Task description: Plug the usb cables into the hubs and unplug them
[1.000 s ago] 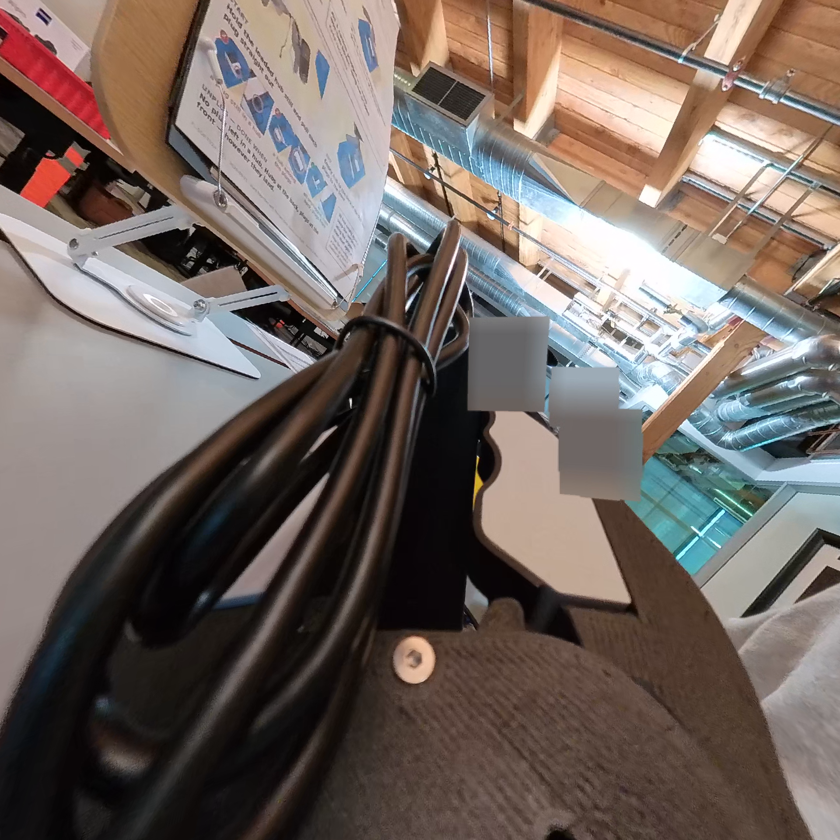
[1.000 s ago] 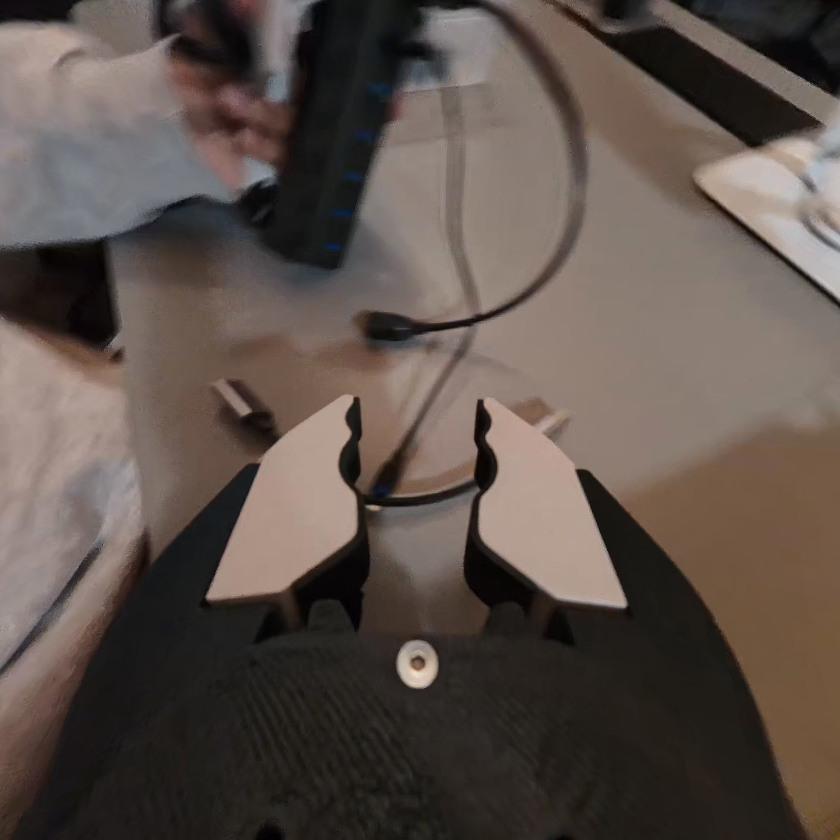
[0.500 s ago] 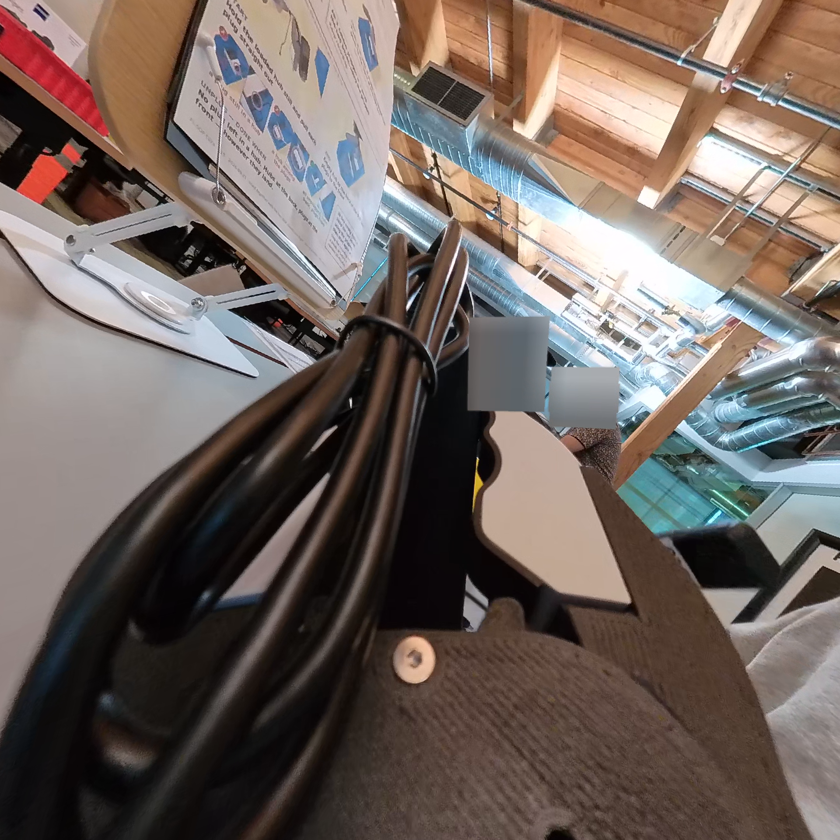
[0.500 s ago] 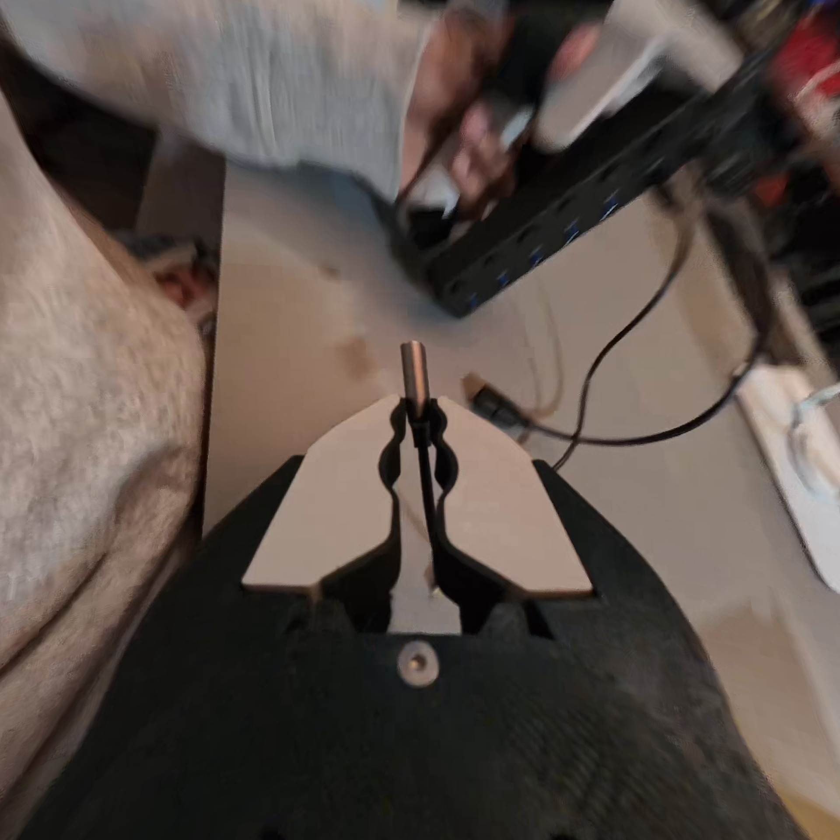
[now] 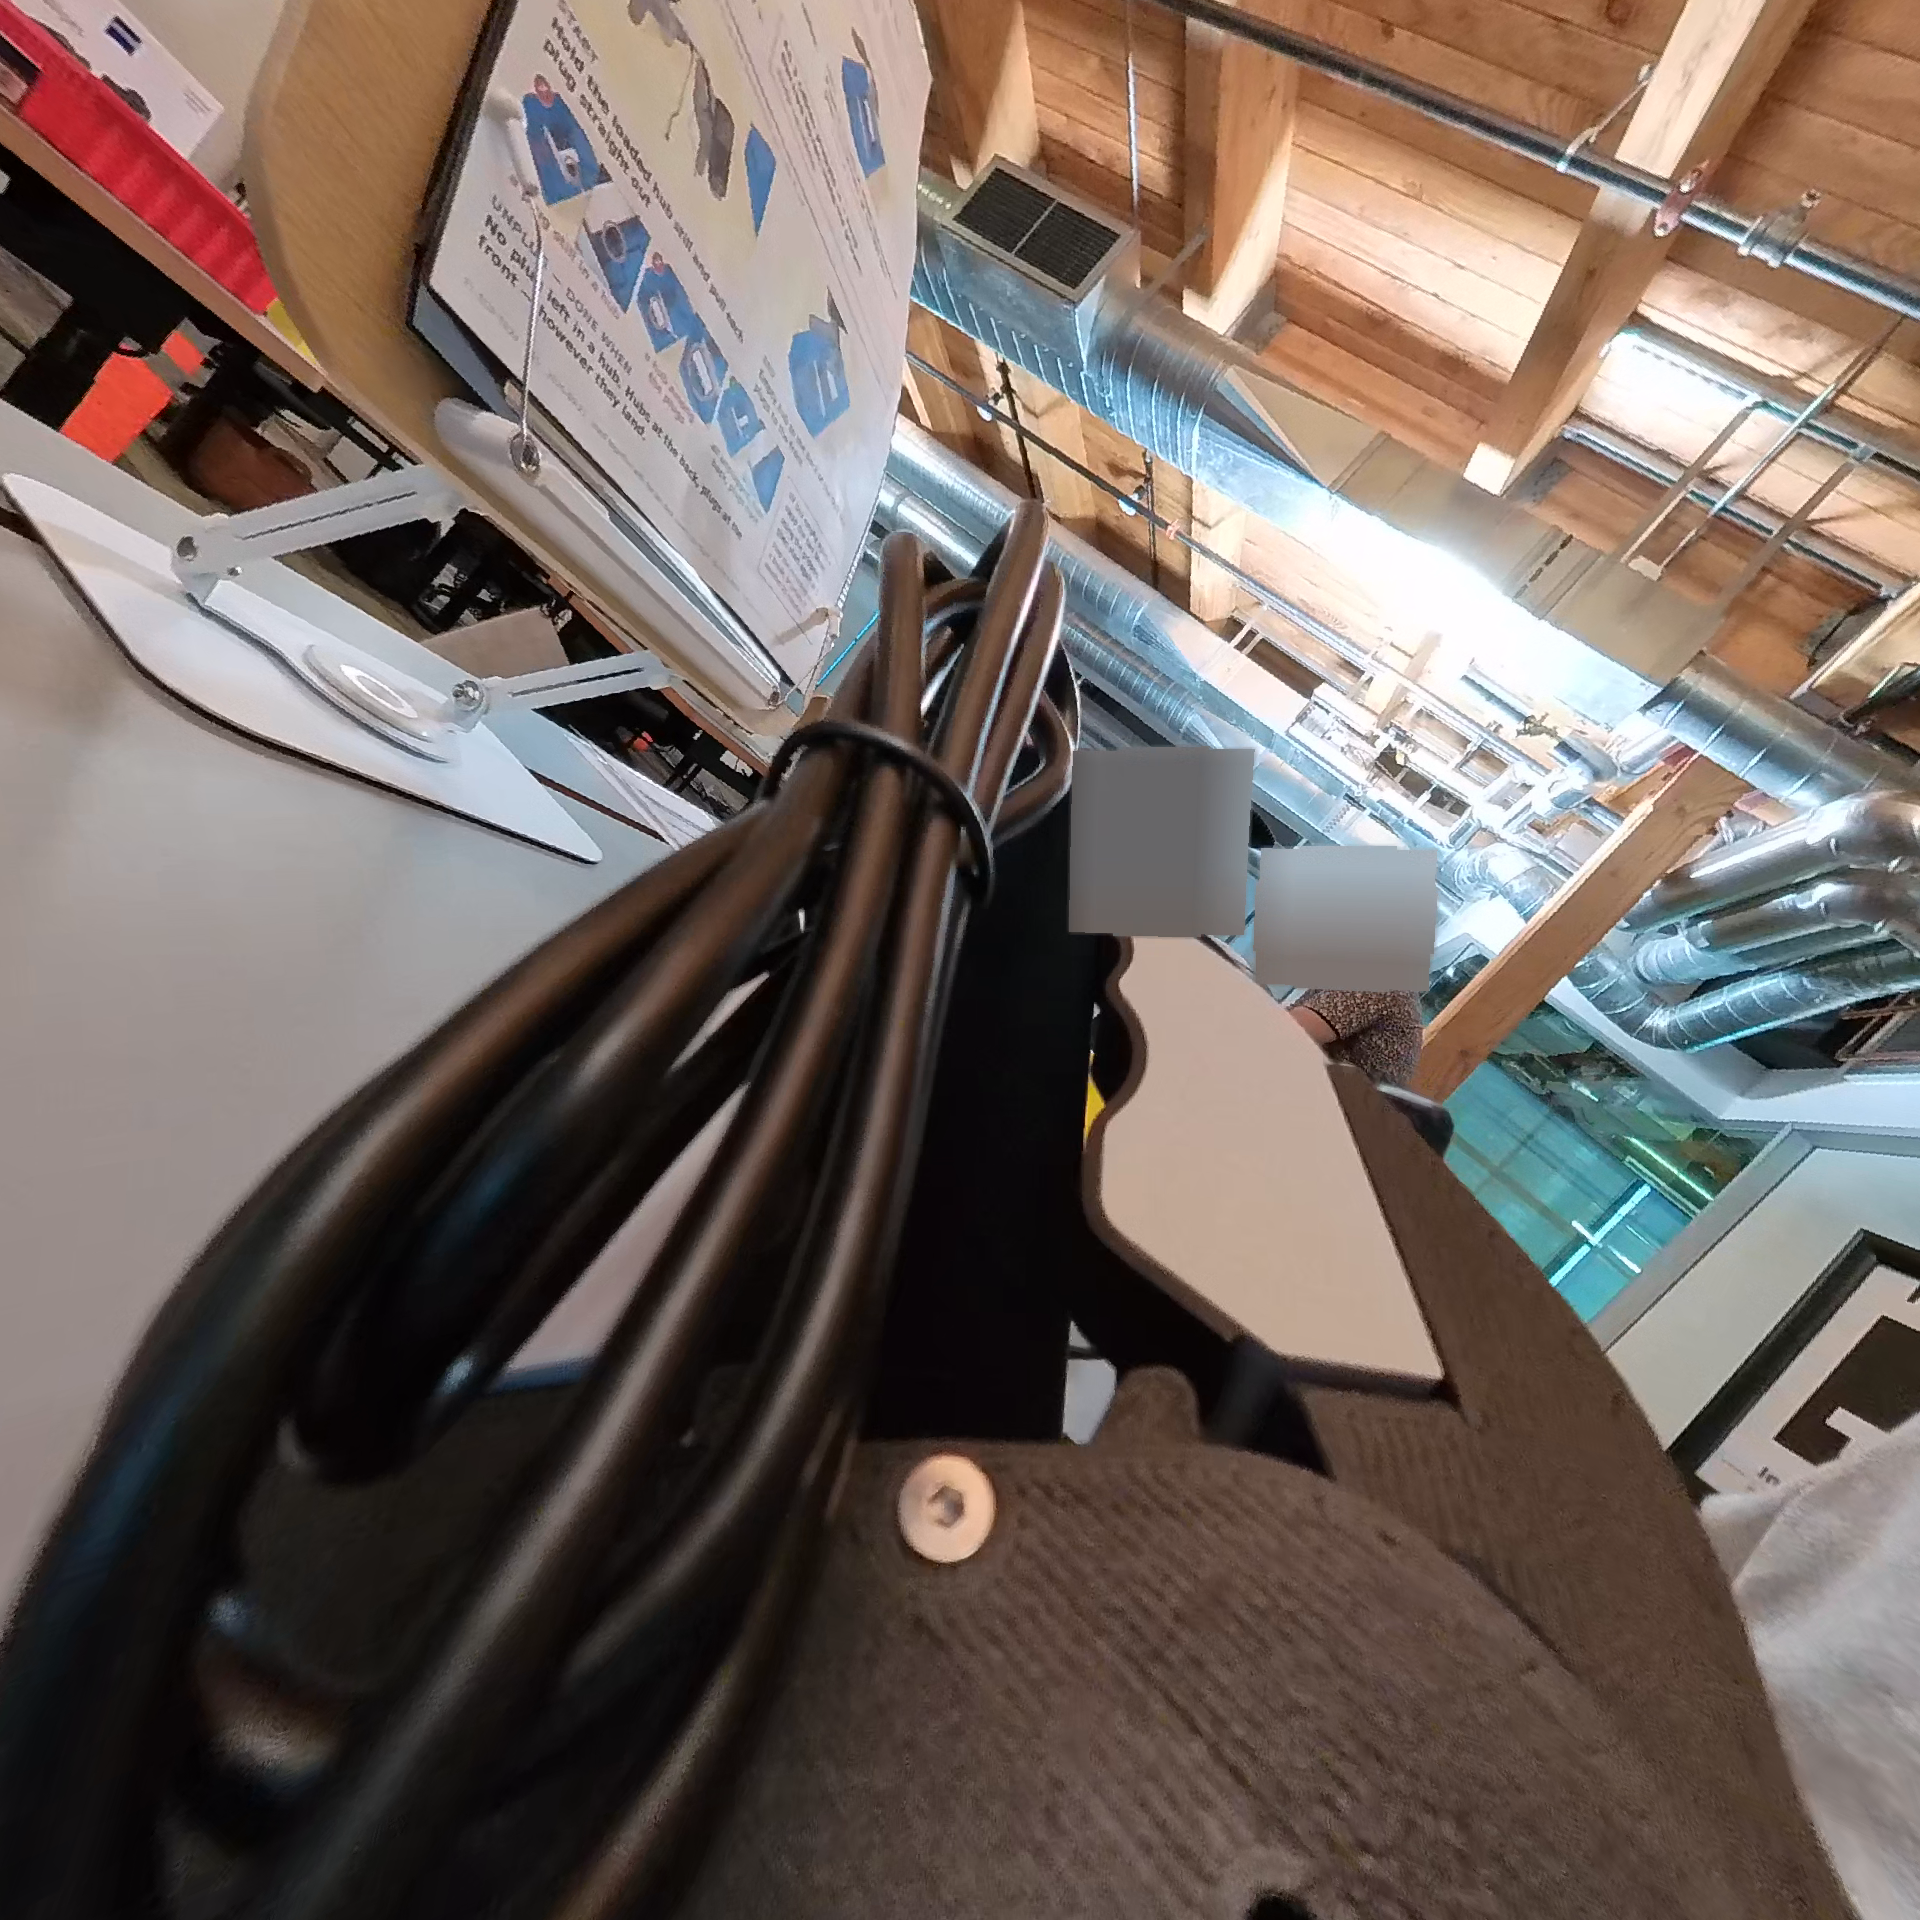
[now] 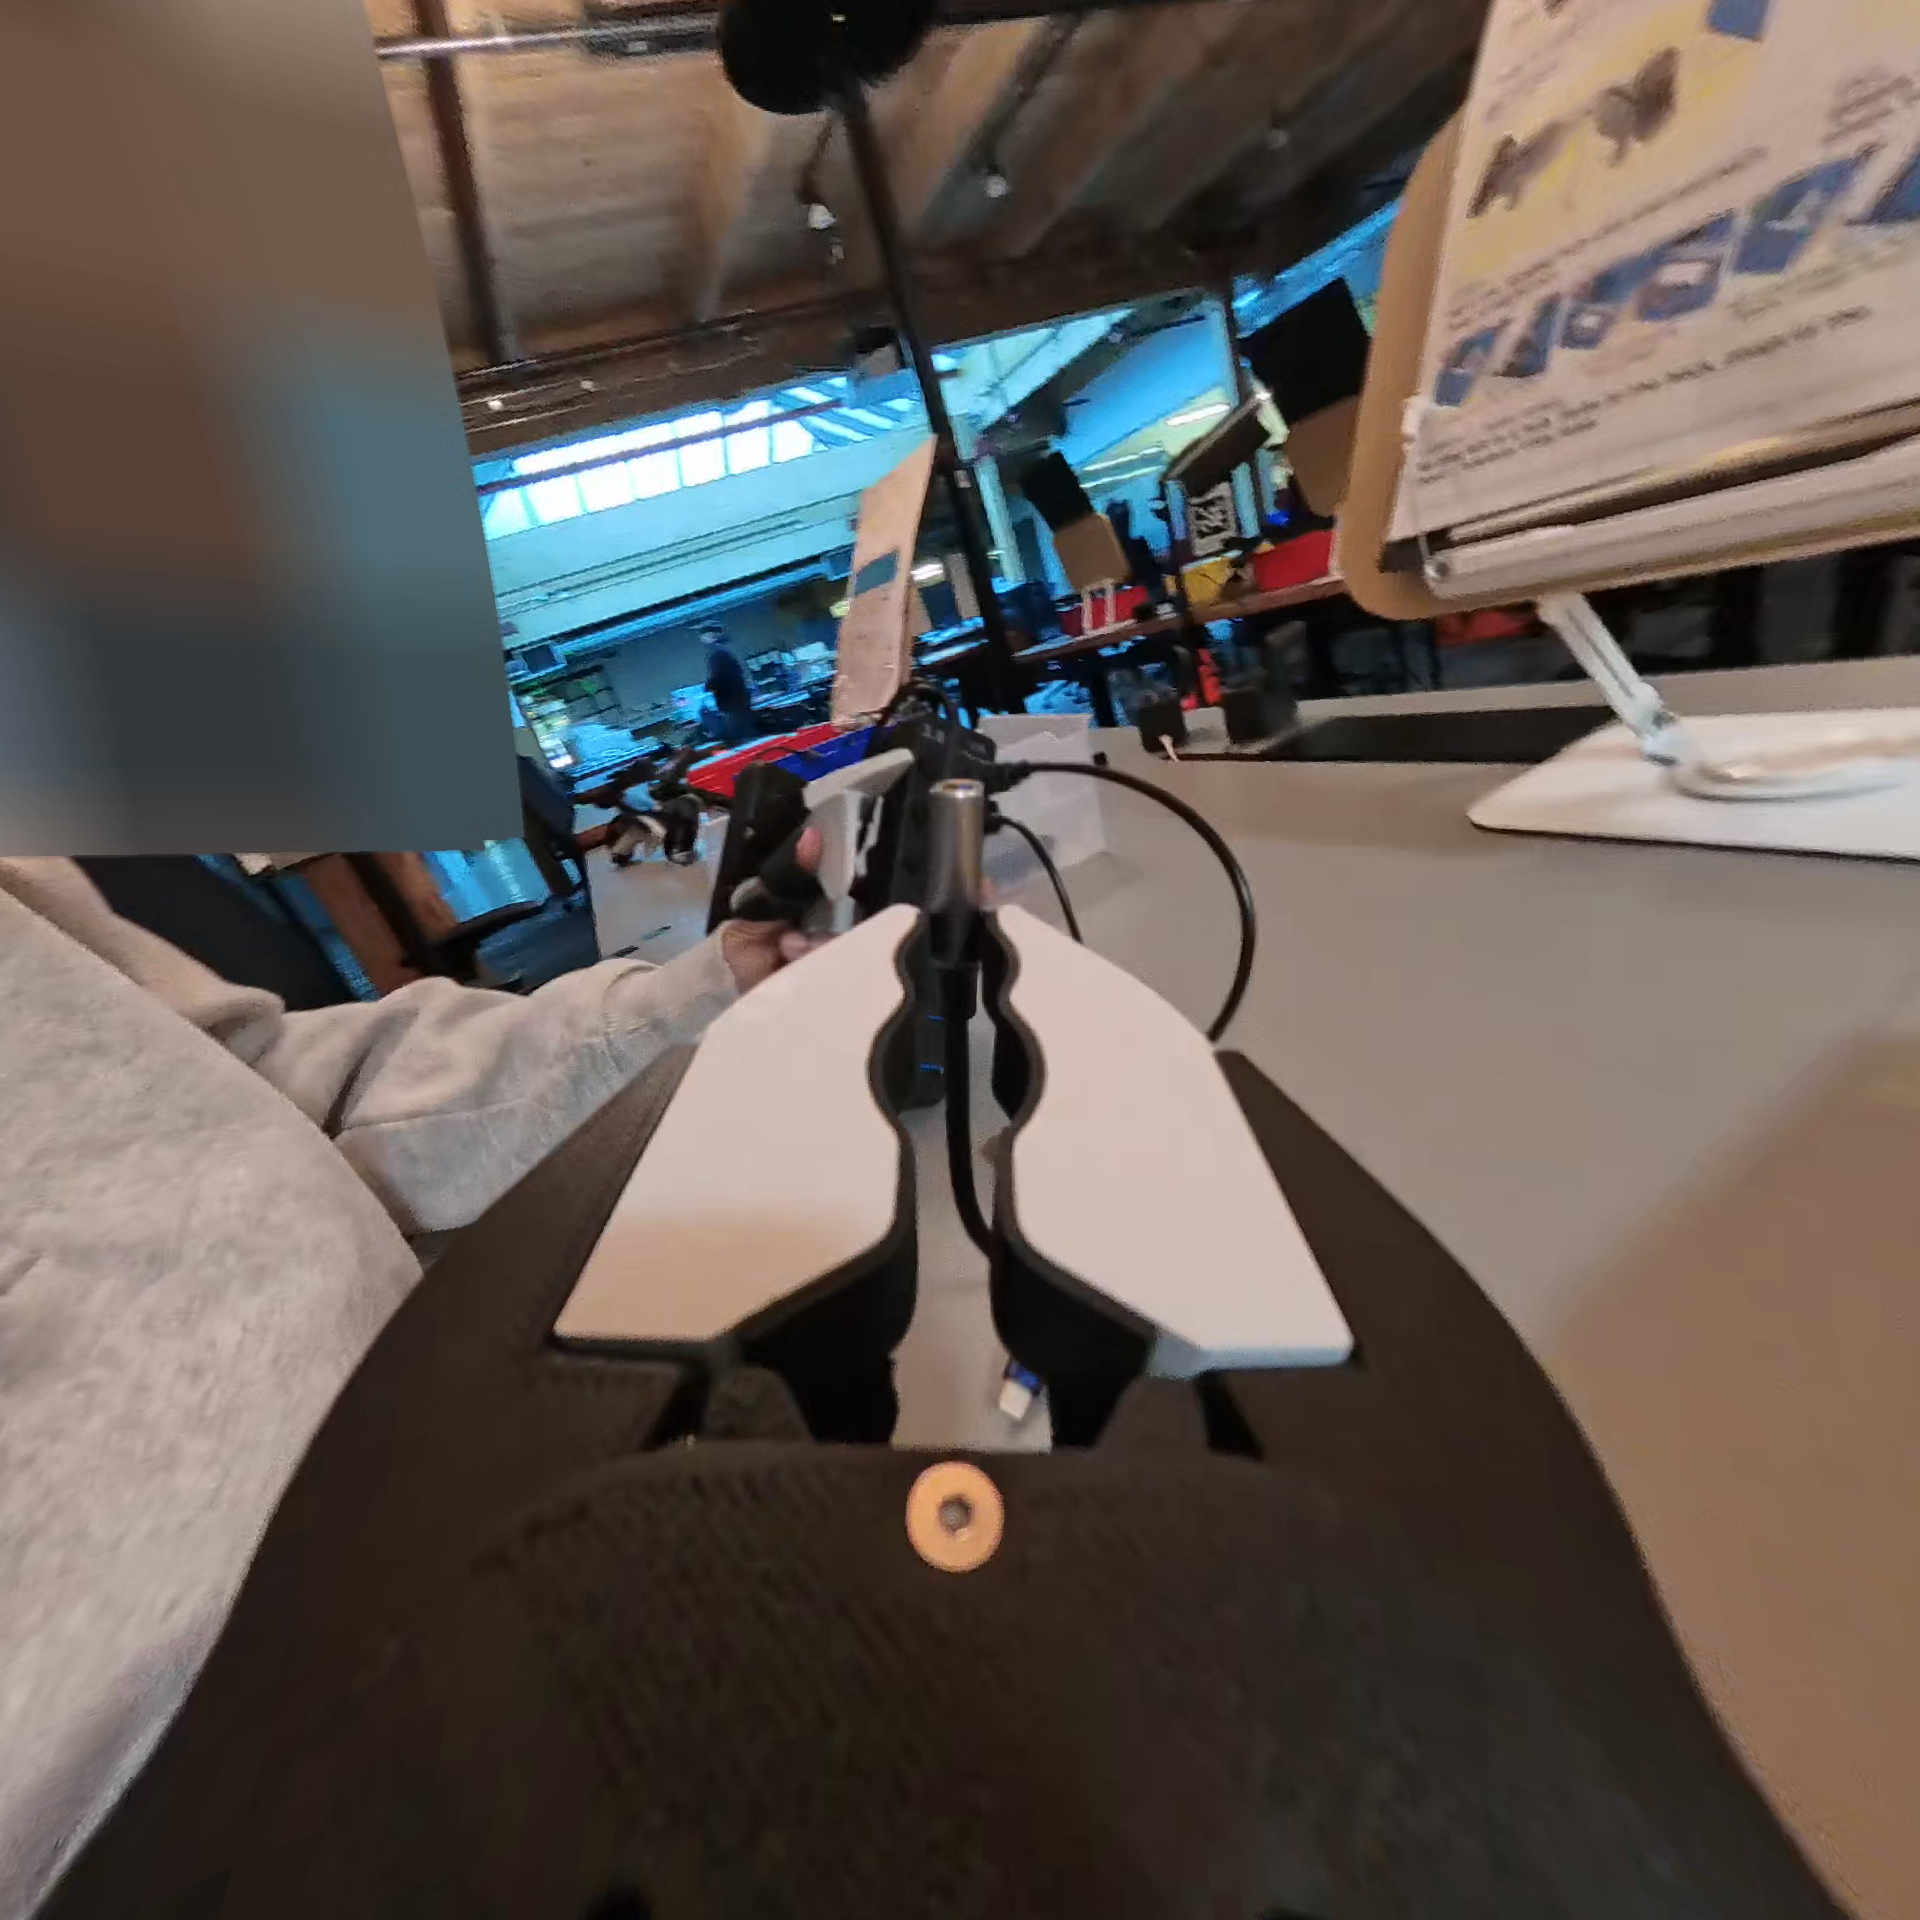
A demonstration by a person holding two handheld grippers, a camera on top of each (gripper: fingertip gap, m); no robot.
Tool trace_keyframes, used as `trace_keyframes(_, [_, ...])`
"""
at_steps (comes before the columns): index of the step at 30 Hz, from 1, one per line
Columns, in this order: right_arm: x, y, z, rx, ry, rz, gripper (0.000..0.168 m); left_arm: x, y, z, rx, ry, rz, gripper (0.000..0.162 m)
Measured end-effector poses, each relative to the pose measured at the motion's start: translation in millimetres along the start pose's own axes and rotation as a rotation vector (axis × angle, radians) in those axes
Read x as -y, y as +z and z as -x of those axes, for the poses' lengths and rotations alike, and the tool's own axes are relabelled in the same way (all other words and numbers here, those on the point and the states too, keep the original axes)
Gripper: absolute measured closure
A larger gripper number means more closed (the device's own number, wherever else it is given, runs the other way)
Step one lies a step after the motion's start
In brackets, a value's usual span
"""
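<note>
My left gripper (image 5: 1039, 966) is shut on a black USB hub (image 5: 987, 1195) and tilts up toward the ceiling. The hub's tied black cable bundle (image 5: 623, 1143) drapes over and hides the left finger. My right gripper (image 6: 951, 925) is shut on a USB plug (image 6: 954, 842); its silver end sticks out past the fingertips and its black cable (image 6: 964, 1122) runs back between the fingers. In the right wrist view the plug points at the hub (image 6: 920, 1049), which shows blue ports. The left gripper (image 6: 847, 831) holds the hub just beyond, in a person's hand (image 6: 764, 940).
A wooden document stand with an instruction sheet (image 5: 675, 260) stands on a white base (image 5: 260, 644) on the grey table (image 5: 156, 987); the right wrist view shows it at the right (image 6: 1662, 260). A black cable loop (image 6: 1231, 904) arcs over the table. A grey sleeve (image 6: 208, 1091) is at the left. Across from one pair of fingers to the other is roughly 25 centimeters.
The right gripper was open above the table, then shut on the USB plug and lifted it; it now points level at the hub. The left gripper has hardly moved.
</note>
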State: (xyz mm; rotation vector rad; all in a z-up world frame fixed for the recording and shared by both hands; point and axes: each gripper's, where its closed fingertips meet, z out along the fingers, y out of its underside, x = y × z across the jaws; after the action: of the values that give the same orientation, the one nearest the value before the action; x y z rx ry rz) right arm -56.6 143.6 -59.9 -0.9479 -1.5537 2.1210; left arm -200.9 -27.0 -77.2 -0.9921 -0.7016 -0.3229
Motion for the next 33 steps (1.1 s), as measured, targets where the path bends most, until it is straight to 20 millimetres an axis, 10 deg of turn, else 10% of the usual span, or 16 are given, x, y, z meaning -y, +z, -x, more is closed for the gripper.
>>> trace_keyframes(17, [-51, -38, -56, -0.299, 0.279, 0.29, 0.133, 0, -1, 1, 0.004, -0.011, -0.011, 0.109])
trace_keyframes(24, [-63, -3, -51, -0.346, 0.098, 0.463, 0.13, 0, 0, 1, 0.008, -0.029, -0.018, 0.108])
trace_keyframes(33, [-121, 45, -90, -0.422, 0.184, 0.815, 0.131, -2, 1, -3, 0.001, -0.014, -0.003, 0.109])
